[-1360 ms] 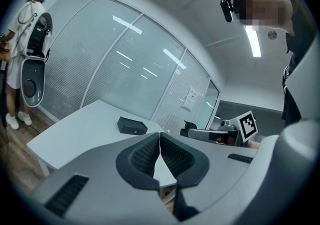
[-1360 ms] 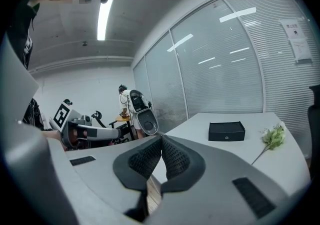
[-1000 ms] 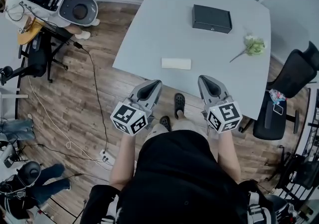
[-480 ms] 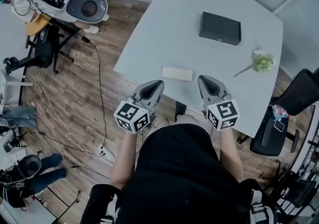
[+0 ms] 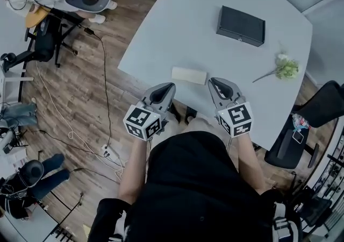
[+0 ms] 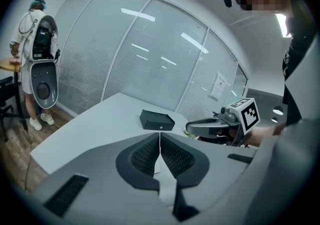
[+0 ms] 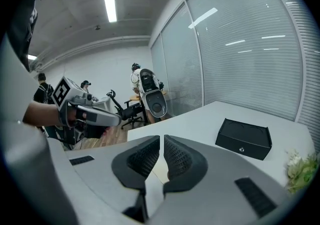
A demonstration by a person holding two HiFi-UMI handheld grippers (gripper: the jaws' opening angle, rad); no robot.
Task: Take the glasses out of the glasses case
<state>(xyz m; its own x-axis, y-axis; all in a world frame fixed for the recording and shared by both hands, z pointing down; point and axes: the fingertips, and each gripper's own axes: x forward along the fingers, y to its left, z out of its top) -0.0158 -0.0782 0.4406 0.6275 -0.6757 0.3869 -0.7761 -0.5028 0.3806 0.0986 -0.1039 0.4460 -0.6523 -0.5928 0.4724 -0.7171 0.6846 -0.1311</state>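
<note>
black case (image 5: 241, 26) on grey table (image 5: 177, 31) — left tongs (image 5: 164, 90) closed, right tongs (image 5: 217, 85) opening empty

A white-green flower sprig (image 5: 286, 68) lies on the grey table (image 5: 183, 31), a black office chair (image 5: 321, 107) standing just beside it.

Worktop (image 5: 177, 31) lies bare on every side of the black case (image 5: 241, 26), so the near side gives an unobstructed approach. Obstacles:
- White flat block (image 5: 189, 75), nearer than the case and to its left, by the worktop edge.
- Flower sprig (image 5: 284, 67), near-right of the case.
- Office chair (image 5: 317, 112), further right, off the worktop.
</note>
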